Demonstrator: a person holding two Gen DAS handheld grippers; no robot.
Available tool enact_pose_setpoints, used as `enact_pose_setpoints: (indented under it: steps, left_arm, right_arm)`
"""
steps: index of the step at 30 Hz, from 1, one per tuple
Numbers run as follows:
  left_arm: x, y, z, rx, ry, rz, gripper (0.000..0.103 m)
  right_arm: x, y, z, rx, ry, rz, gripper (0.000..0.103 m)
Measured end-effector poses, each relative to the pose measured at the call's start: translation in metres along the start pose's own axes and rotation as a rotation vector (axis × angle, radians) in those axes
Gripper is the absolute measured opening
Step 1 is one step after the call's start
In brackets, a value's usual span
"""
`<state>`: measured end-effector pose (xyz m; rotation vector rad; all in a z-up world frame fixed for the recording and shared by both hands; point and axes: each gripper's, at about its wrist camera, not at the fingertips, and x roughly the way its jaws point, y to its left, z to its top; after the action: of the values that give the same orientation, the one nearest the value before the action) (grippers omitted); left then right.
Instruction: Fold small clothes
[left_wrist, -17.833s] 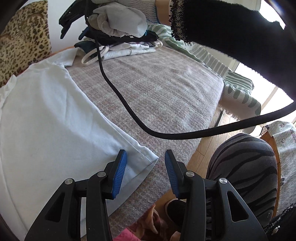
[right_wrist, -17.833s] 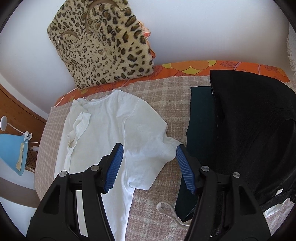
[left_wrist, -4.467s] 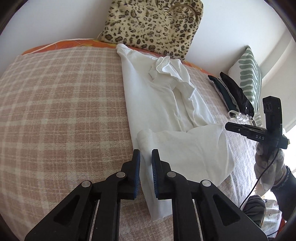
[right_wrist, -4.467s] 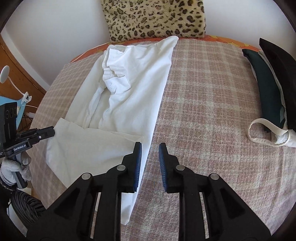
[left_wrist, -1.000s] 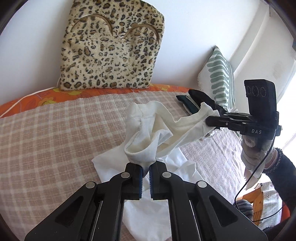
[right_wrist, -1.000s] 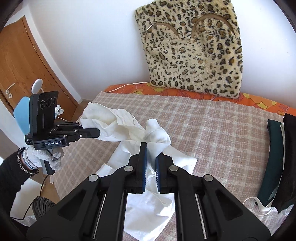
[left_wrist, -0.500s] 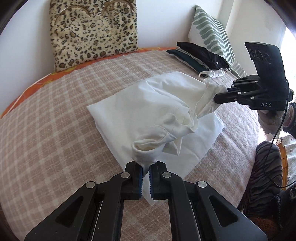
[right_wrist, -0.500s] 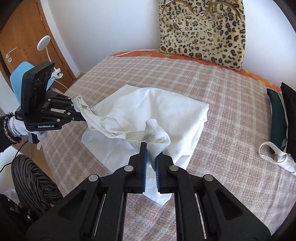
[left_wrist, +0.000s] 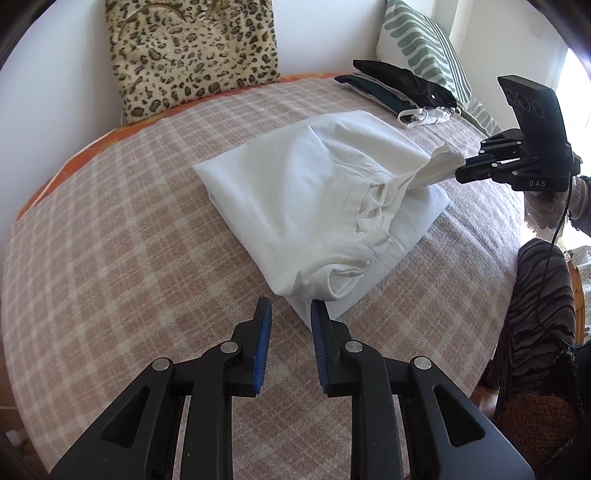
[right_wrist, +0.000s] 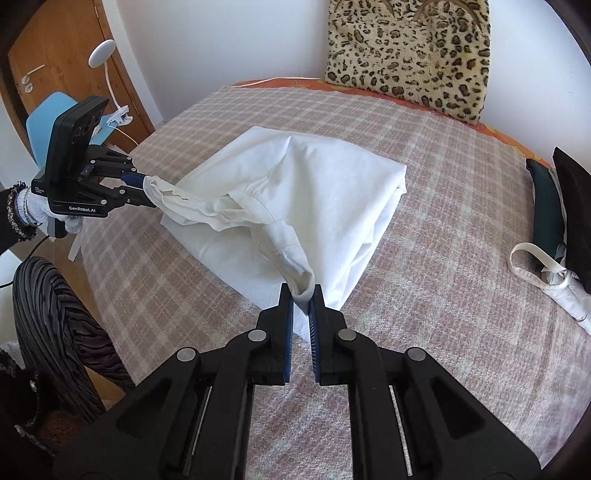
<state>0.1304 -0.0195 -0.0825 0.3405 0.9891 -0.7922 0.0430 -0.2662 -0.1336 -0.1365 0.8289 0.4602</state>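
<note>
A white T-shirt (left_wrist: 310, 192) lies folded over on the checked bedspread (left_wrist: 129, 236); it also shows in the right wrist view (right_wrist: 314, 184). My left gripper (left_wrist: 291, 314) is open just in front of the shirt's near edge, with nothing between its pads. In the right wrist view the left gripper (right_wrist: 142, 182) looks to touch a stretched corner of the shirt. My right gripper (right_wrist: 301, 299) is shut on the shirt's hem and holds it slightly raised. The right gripper (left_wrist: 461, 171) also shows in the left wrist view, pinching that corner.
A leopard-print cushion (left_wrist: 192, 55) leans on the wall at the back. A stack of dark folded clothes (left_wrist: 399, 86) and a white strap (right_wrist: 543, 273) lie at the bed's right side. A striped pillow (left_wrist: 424, 48) stands behind them. The person's striped knee (right_wrist: 48, 325) is at the bed's edge.
My left gripper has opened and let go of the shirt's corner, which dropped onto the fold. The folded shirt has settled flatter on the bed. My right gripper still holds its corner.
</note>
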Motion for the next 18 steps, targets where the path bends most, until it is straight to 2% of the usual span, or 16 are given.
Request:
enact_pose_setpoints:
  steps: [2, 5, 7, 8, 11, 15, 17, 18]
  left_arm:
    - [-0.013, 0.003, 0.0, -0.017, -0.027, -0.003, 0.02]
    - [-0.032, 0.007, 0.009, -0.048, -0.087, -0.037, 0.02]
    - [-0.037, 0.002, 0.02, -0.047, -0.121, -0.078, 0.02]
    - [-0.037, -0.003, 0.026, -0.034, -0.131, -0.091, 0.02]
    - [-0.026, -0.022, 0.039, 0.007, -0.115, -0.13, 0.02]
    - [-0.003, -0.046, 0.039, 0.086, -0.048, -0.15, 0.02]
    - [0.01, -0.047, 0.036, 0.085, -0.01, -0.154, 0.02]
    - [0.016, -0.045, 0.034, 0.075, 0.008, -0.158, 0.02]
  right_arm:
    - [-0.01, 0.001, -0.001, -0.02, -0.007, 0.016, 0.009]
    - [-0.026, 0.002, 0.003, -0.018, -0.042, -0.018, 0.009]
    - [-0.033, 0.008, 0.011, -0.016, -0.069, 0.018, 0.01]
    - [-0.032, 0.015, 0.015, -0.036, -0.073, 0.019, 0.015]
    - [-0.02, 0.043, 0.018, -0.143, -0.043, 0.0, 0.052]
    - [0.009, 0.072, 0.01, -0.282, 0.036, -0.053, 0.053]
    - [0.022, 0.074, 0.007, -0.309, 0.066, -0.091, 0.052]
    - [0.027, 0.073, 0.006, -0.317, 0.076, -0.109, 0.047]
